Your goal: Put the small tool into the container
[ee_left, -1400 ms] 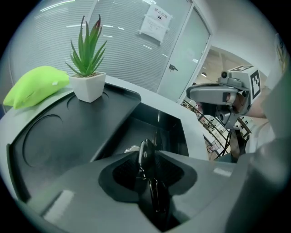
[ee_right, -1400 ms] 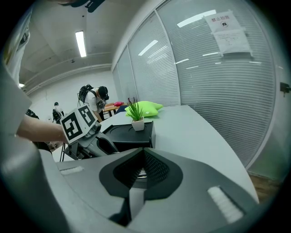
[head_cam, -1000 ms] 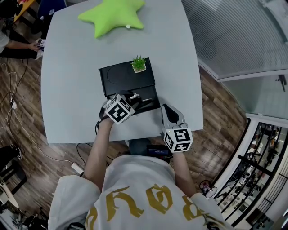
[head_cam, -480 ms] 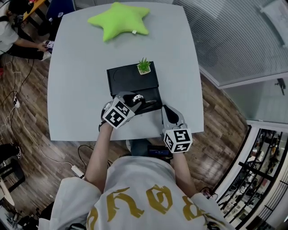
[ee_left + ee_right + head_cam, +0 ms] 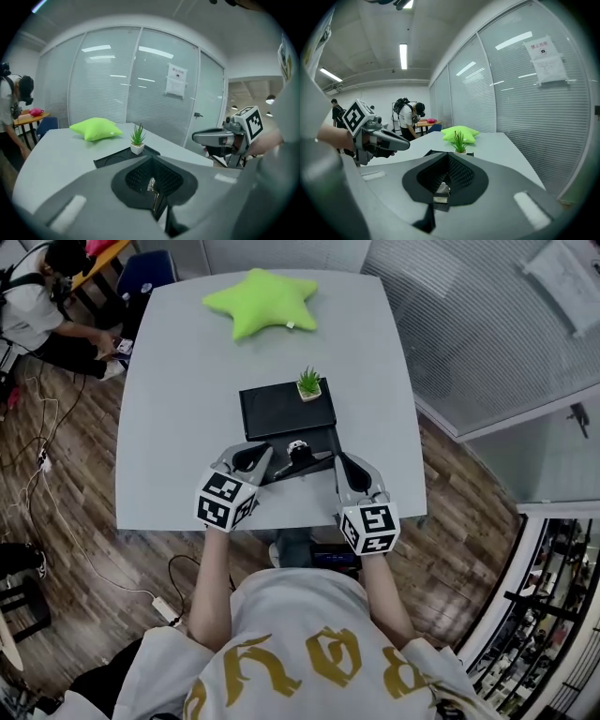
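Fingers [image 5: 84,192] of the left gripper [image 5: 152,180] are brought fully together, pad against pad, and nothing is held between them. The fingers [image 5: 525,187] of the right gripper [image 5: 440,185] are closed in the same manner and are likewise empty. Only the gripper's own fittings are seen at the seam.

The small tool [image 5: 300,450] is found lying in the near section of the black container [image 5: 281,413], just ahead of both sets of fingertips and between them. It is gripped by neither gripper. Since the tool lies inside the container and nothing has hold of it, the placing step is judged to be complete. Closed, unloaded fingers held at the near edge are consistent with a rest posture. One gripper is kept to each side so that the container is not obstructed.

Whether the left fingertips touch the container's near corner cannot be determined from the head view.

Beyond the fingertips, a small potted plant [image 5: 308,384] is stood on the far part of the container. Farther ahead, a green star-shaped cushion [image 5: 260,302] is laid on the grey table [image 5: 169,427]. A person [image 5: 42,306] is seen far off to the left of the left fingers.
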`<state>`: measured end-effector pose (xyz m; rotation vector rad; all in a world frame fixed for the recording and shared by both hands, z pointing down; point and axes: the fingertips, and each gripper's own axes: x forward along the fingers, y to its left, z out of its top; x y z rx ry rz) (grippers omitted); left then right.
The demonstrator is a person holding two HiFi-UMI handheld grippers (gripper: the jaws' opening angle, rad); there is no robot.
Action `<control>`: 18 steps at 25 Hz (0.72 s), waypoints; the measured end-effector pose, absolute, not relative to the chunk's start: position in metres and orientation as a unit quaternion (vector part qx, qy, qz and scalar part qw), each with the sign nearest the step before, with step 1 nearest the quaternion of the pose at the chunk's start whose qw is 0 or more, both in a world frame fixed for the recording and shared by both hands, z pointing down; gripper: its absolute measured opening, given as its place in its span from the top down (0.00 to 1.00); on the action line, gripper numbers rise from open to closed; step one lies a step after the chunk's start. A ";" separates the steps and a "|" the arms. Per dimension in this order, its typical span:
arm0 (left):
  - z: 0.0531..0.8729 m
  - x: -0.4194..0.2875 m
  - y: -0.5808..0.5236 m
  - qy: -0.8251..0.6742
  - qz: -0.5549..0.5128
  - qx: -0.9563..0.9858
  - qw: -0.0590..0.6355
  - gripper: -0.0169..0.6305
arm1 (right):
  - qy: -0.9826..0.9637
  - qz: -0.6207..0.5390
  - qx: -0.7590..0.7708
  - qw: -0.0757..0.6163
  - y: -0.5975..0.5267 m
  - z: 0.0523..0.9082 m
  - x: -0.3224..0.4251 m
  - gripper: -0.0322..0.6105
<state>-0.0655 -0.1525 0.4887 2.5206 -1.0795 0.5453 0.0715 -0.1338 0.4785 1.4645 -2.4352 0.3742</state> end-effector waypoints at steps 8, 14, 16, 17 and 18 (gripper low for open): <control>0.440 -0.094 -0.118 -0.444 0.092 0.875 0.171 0.97 | -0.842 0.086 0.519 0.123 -0.111 0.438 0.062 0.91; 0.430 -0.102 -0.106 -0.457 0.057 0.869 0.181 0.97 | -0.840 0.078 0.525 0.115 -0.096 0.428 0.064 0.91; 0.428 -0.100 -0.103 -0.455 0.059 0.871 0.177 0.97 | -0.840 0.079 0.526 0.108 -0.093 0.425 0.066 0.92; 0.426 -0.098 -0.103 -0.454 0.060 0.872 0.174 0.97 | -0.840 0.080 0.526 0.105 -0.092 0.424 0.067 0.92; 0.425 -0.097 -0.102 -0.453 0.061 0.873 0.171 0.97 | -0.840 0.082 0.527 0.103 -0.091 0.423 0.068 0.92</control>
